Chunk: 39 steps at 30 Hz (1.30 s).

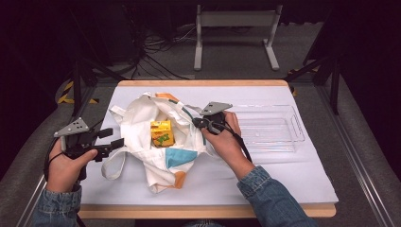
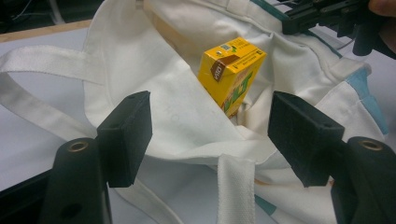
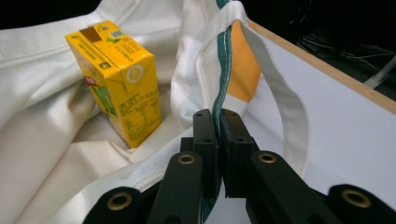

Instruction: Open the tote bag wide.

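Table [image 1: 265,189] bore the tote [image 1: 142,142], which lay open at its centre, with the tray [image 1: 295,127] just right. Carton [image 1: 161,133] stood inside the tote. My right gripper [image 3: 217,122] was clamped on the tote's green-edged rim; my left gripper [image 2: 210,135] had its fingers apart, astride the near rim.

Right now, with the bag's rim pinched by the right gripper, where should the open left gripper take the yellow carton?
Probably across the yellow carton near its top end, coming through the tote bag mouth: it leans tilted there, top exposed, base sunk in cloth. The left gripper already faces it with jaws apart.
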Available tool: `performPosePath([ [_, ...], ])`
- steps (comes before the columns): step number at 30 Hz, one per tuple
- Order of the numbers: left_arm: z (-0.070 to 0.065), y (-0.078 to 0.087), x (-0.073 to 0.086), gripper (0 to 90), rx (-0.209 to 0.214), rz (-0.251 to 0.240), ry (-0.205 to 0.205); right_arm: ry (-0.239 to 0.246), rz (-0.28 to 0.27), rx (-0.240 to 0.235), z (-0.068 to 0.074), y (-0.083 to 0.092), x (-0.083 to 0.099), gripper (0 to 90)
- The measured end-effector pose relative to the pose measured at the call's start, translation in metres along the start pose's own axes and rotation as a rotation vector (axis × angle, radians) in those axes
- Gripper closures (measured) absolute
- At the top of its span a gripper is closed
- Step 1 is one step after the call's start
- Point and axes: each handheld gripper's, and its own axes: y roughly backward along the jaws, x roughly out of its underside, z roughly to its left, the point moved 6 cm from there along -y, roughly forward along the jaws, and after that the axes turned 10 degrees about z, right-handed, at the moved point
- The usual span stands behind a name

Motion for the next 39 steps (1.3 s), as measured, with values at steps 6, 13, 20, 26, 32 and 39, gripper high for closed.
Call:
performPosePath([
  [6, 0.000, 0.000, 0.000, 31.6, 0.001, 0.002, -0.005, -0.014, 0.047, -0.003, -0.001, -0.011, 0.009, 85.0],
  [13, -0.002, -0.002, 0.000, 30.7, 0.009, 0.008, -0.011, -0.037, 0.110, -0.020, 0.002, -0.028, 0.021, 83.8],
  [20, -0.002, -0.001, -0.001, 30.4, 0.011, 0.002, -0.018, -0.061, 0.168, -0.040, 0.004, -0.042, 0.032, 83.2],
  [26, -0.002, 0.000, -0.001, 30.3, 0.012, -0.004, -0.014, -0.089, 0.166, -0.070, 0.001, -0.044, 0.035, 81.5],
  [32, -0.001, 0.001, -0.001, 30.0, 0.009, -0.013, -0.012, -0.101, 0.088, -0.072, -0.003, -0.029, 0.027, 67.4],
  [39, -0.002, 0.001, -0.002, 29.9, 0.012, -0.015, -0.012, -0.095, -0.004, -0.070, -0.003, -0.003, 0.015, 57.1],
])
